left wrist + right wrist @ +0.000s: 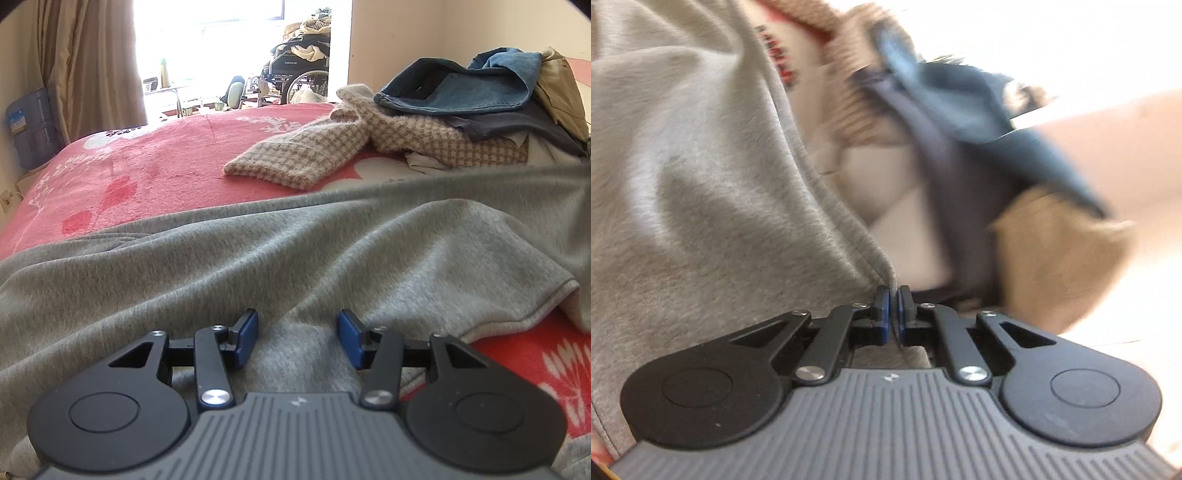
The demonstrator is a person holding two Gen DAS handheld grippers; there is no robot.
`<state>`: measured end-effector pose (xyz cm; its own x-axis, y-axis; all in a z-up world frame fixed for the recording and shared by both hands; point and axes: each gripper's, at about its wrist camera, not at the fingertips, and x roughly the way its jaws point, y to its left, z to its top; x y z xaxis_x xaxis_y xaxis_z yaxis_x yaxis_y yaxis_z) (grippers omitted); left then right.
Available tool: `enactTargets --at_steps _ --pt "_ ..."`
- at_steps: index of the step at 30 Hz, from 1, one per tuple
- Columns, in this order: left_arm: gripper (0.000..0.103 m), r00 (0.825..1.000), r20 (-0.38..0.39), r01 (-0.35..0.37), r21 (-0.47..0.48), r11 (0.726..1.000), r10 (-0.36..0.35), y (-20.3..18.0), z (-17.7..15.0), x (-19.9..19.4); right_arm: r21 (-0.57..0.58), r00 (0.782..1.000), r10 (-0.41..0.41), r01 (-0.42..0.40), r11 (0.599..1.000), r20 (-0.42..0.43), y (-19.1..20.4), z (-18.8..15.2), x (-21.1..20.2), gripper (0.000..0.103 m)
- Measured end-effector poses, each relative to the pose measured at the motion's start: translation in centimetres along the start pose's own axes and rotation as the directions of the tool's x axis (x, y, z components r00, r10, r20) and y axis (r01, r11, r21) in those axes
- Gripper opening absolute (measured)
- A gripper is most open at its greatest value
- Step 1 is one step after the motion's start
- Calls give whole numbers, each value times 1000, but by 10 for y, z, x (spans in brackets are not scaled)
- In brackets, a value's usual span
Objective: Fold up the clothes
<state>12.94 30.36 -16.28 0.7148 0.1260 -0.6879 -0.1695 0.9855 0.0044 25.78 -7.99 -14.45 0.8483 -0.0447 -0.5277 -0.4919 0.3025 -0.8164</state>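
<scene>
Blurred clothes pile (960, 147) behind right gripper (893, 295).

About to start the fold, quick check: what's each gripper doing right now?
Left gripper: open, hovering over the grey garment, gripping nothing.
Right gripper: shut on the grey garment's hem.

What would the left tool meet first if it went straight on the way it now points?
Most likely the grey garment: it lies spread right under and ahead of the open left tool, which tilts down toward it. Depth is hard to judge.
</scene>
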Motion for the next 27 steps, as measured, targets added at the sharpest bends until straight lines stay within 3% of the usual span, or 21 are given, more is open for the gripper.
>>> enactTargets --at_steps 3,9,12,16,17,18,20,22,24,27 --pt "49 1000 1 -3 4 1000 3 -1 0 0 -27 991 -129 130 991 17 -12 5 10 3" --pt "50 1000 10 -5 14 1000 5 -2 -2 1 -41 982 -187 187 982 5 -20 13 62 4" --pt "51 1000 14 -3 17 1000 3 -2 -2 2 11 988 -153 153 988 -4 -22 11 81 7" --pt "51 1000 16 -2 14 1000 2 -1 -2 2 220 999 14 -24 975 46 -67 -1 76 13" --pt "52 1000 16 -3 15 1000 2 -1 -2 2 292 996 65 -80 953 62 -85 -7 73 28" --pt "51 1000 16 -4 16 1000 4 -2 -2 2 364 991 112 -133 922 78 -104 -14 71 55" --pt "51 1000 15 -7 18 1000 6 -3 -1 2 517 980 173 -198 833 98 -144 -34 71 72" --pt "51 1000 13 -9 20 1000 9 -3 -1 2 657 975 190 -220 721 118 -177 -57 72 77" --pt "51 1000 11 -12 21 1000 12 -3 -1 1 757 989 118 -145 638 90 -200 -77 65 78" --pt "52 1000 10 -17 26 1000 17 -4 -1 0 888 996 16 -82 452 84 -223 -110 44 75"
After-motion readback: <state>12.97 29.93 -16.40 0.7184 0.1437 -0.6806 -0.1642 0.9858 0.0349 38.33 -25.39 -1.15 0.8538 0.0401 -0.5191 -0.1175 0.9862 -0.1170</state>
